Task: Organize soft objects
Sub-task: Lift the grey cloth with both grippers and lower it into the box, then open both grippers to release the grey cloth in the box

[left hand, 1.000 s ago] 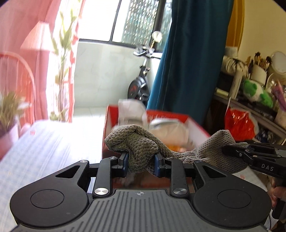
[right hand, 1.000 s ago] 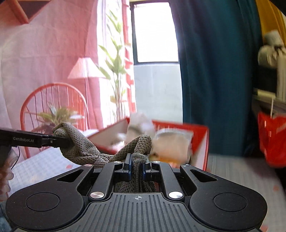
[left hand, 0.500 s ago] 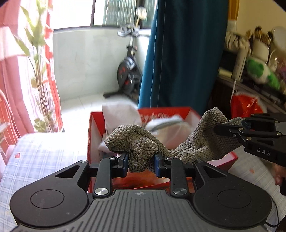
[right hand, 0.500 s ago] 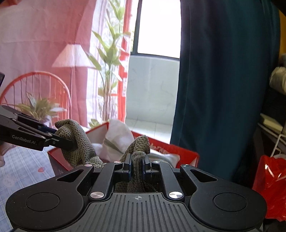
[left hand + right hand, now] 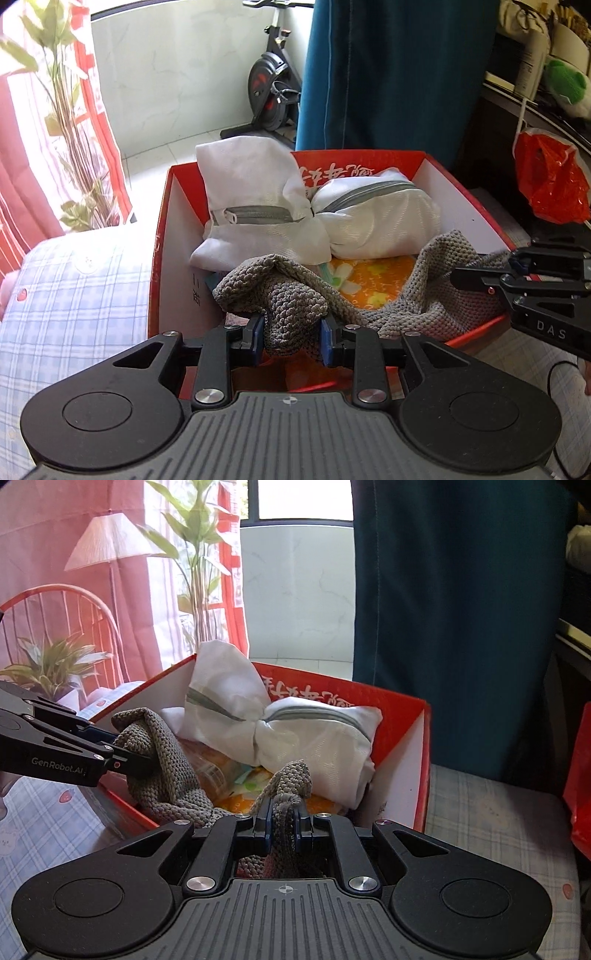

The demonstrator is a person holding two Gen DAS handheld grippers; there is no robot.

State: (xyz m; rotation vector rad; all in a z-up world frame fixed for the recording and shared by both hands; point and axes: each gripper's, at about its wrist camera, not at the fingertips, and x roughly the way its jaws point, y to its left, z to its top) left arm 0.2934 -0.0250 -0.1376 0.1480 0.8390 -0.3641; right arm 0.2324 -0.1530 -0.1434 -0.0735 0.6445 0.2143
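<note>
A grey knitted cloth [image 5: 291, 295], coarse and loosely bunched, is held over an open red cardboard box [image 5: 159, 236]. One thick fold is pinched by the left gripper [image 5: 291, 341] between its blue pads; the opposite end is clamped flat by the right gripper [image 5: 283, 829], whose jaws are pressed nearly together. The cloth sags between them into the box. Inside the box, two white zippered fabric pouches [image 5: 258, 206] are piled on an orange flowered sheet [image 5: 373, 277]. The box is set on a pale checked tablecloth [image 5: 74, 295]. Behind it, a teal curtain [image 5: 391, 74] and an exercise bike [image 5: 271, 85] are seen.
</note>
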